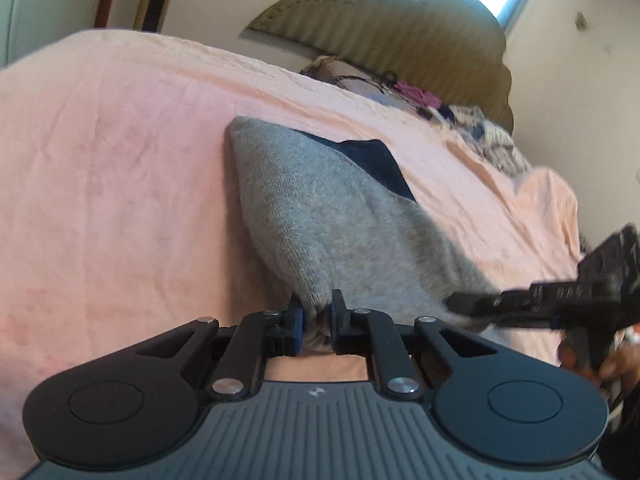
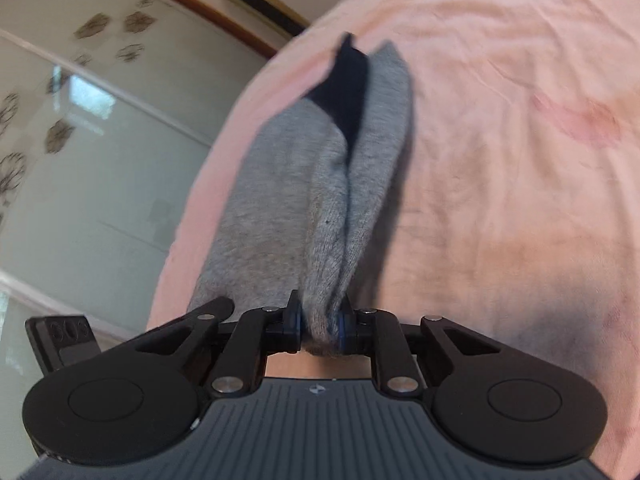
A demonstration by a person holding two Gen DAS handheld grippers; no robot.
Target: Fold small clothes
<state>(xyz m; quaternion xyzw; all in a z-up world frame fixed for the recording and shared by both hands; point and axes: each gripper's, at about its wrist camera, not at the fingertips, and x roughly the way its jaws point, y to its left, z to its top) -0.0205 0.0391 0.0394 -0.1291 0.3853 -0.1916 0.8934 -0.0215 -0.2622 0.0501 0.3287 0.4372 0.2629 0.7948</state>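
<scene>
Left tongs (image 1: pixel 316 316) narrow, pinching the near edge of a grey sock (image 1: pixel 320 216) with a navy patch (image 1: pixel 376 164). Right tongs (image 2: pixel 320 320) narrow, pinching bunched sock (image 2: pixel 320 184) fabric at another edge. Sock is stretched over a pink sheet (image 1: pixel 120 160) on the bed, far end resting on it. Clothes pile (image 1: pixel 480 132) near the headboard (image 1: pixel 400 40).

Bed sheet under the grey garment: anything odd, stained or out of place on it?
Yes. The pink sheet shows reddish blotches to the right of the grey garment, and it lies wrinkled. Loose clothes are heaped near the headboard. Nothing looks torn.
</scene>
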